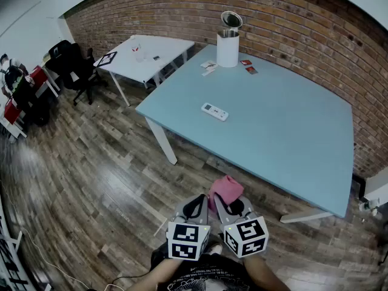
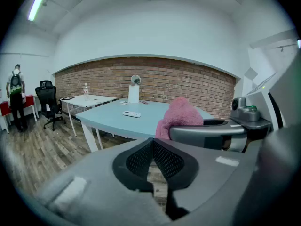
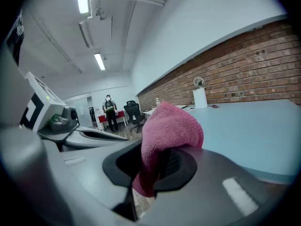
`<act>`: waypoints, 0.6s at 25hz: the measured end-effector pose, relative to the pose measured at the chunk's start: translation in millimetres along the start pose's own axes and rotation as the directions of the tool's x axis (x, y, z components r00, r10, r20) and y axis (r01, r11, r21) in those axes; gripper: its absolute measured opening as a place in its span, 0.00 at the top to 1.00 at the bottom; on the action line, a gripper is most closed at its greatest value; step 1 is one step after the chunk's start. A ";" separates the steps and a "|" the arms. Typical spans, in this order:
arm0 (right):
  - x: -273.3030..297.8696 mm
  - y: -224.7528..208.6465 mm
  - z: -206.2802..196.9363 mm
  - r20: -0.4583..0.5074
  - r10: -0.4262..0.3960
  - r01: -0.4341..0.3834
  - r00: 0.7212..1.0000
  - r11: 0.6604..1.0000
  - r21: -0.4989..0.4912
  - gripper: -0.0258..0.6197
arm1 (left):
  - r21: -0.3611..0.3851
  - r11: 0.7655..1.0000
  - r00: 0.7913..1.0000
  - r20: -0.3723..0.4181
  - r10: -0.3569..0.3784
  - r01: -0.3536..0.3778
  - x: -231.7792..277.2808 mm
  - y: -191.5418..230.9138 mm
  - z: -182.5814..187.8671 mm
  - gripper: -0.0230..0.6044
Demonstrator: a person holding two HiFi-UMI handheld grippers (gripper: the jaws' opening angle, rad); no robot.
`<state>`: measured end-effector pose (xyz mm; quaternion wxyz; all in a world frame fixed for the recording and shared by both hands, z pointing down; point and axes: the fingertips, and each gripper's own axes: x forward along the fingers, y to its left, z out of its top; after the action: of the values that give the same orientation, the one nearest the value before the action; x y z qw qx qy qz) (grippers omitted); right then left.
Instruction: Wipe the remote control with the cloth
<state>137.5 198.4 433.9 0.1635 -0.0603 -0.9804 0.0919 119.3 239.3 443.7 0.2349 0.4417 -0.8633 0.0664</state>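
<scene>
Remote control [image 1: 214, 111] lies flat on the pale blue desk [image 1: 291, 132], toward its near-left part, untouched and well apart from both tools, which hang over the wood floor [image 1: 91, 162] short of the desk's edge. Pink cloth [image 1: 226, 188] is bunched and clamped in the right tool [image 1: 225, 200], a wad standing up past the jaws; the left tool [image 1: 195, 206] is just beside it, jaws pressed together on nothing. Judged step: approach, wiping not yet begun. The next move calls for carrying the cloth forward over the desk and down onto the remote, with the left tool perhaps steadying it against sliding.
</scene>
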 end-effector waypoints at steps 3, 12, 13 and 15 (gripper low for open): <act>-1.9 -0.5 -3.4 -0.006 -0.001 0.001 1.000 1.000 0.003 0.86 | 0.006 1.000 1.000 0.000 -0.001 0.001 -0.3 -3.1 -3.2 0.96; 0.3 -10.7 -8.6 -0.023 -0.041 0.042 0.999 0.999 0.017 0.86 | -0.013 1.000 1.000 -0.014 -0.015 0.015 8.6 0.9 -8.0 0.96; 2.2 -13.2 -11.0 -0.030 -0.046 0.047 0.998 0.999 0.021 0.86 | -0.015 1.000 1.000 -0.018 -0.018 0.018 11.5 2.4 -9.3 0.96; 8.0 -17.2 -15.1 -0.044 -0.055 0.056 0.998 0.998 0.026 0.86 | -0.019 1.000 0.999 -0.027 -0.022 0.021 18.6 7.3 -11.2 0.96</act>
<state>133.5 185.2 453.9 0.1879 -0.0328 -0.9766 0.0994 108.1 233.6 463.0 0.2513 0.4477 -0.8559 0.0619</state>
